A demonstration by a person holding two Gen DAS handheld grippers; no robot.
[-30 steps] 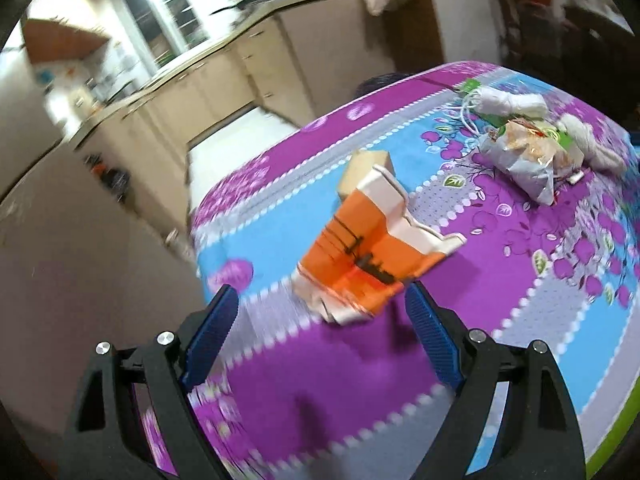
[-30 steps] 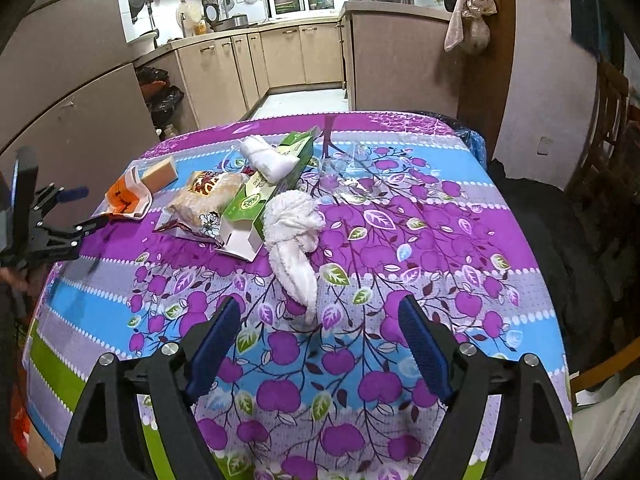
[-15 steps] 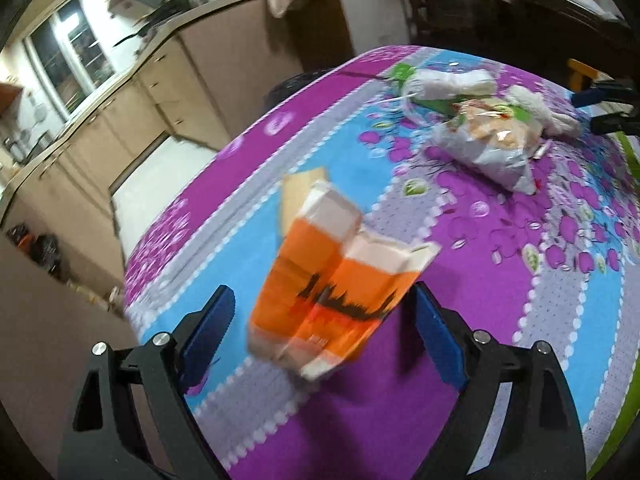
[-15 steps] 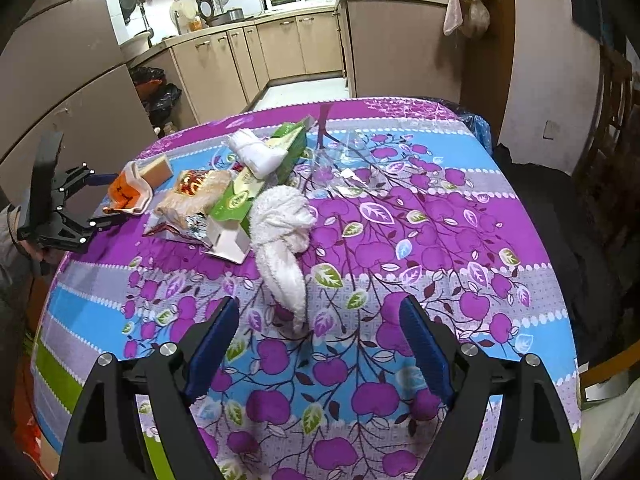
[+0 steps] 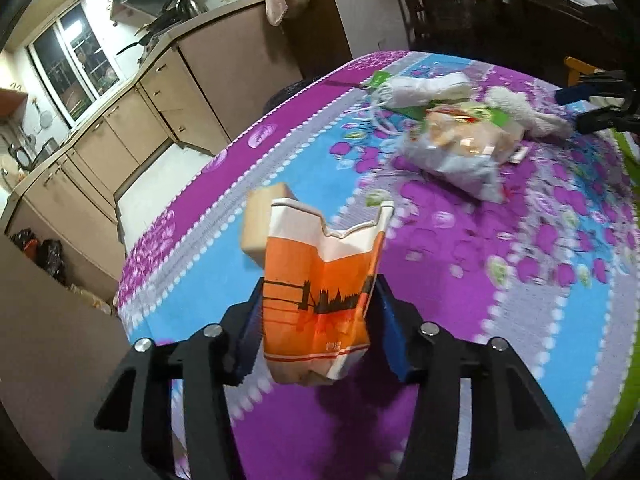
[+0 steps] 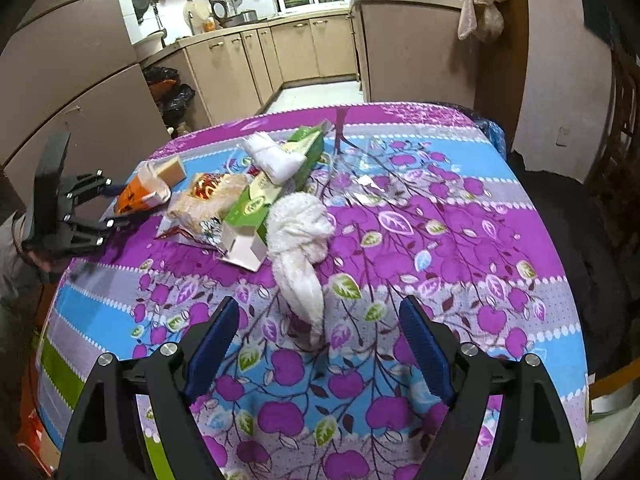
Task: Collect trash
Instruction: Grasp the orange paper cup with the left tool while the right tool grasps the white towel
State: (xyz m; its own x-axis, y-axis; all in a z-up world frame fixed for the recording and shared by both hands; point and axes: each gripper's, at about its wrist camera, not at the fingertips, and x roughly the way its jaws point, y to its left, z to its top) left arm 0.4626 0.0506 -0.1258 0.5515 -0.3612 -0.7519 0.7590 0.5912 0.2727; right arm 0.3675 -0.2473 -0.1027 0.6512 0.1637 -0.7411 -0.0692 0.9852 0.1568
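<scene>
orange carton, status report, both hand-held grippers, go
Left hand-held gripper shut on orange carton. Right hand-held gripper open over white cloth. Tan block right behind carton.

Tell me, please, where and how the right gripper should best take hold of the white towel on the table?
Grip the white towel at its bunched upper mass, from above: that part stands proud of the tablecloth, while its narrow tail lies flat. The right gripper is open, so probably only advance and descent remain.

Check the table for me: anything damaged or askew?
Yes. The orange carton clamped in the left gripper is crushed, its top torn open. The green box lies on its side, end flap open, among wrappers.
</scene>
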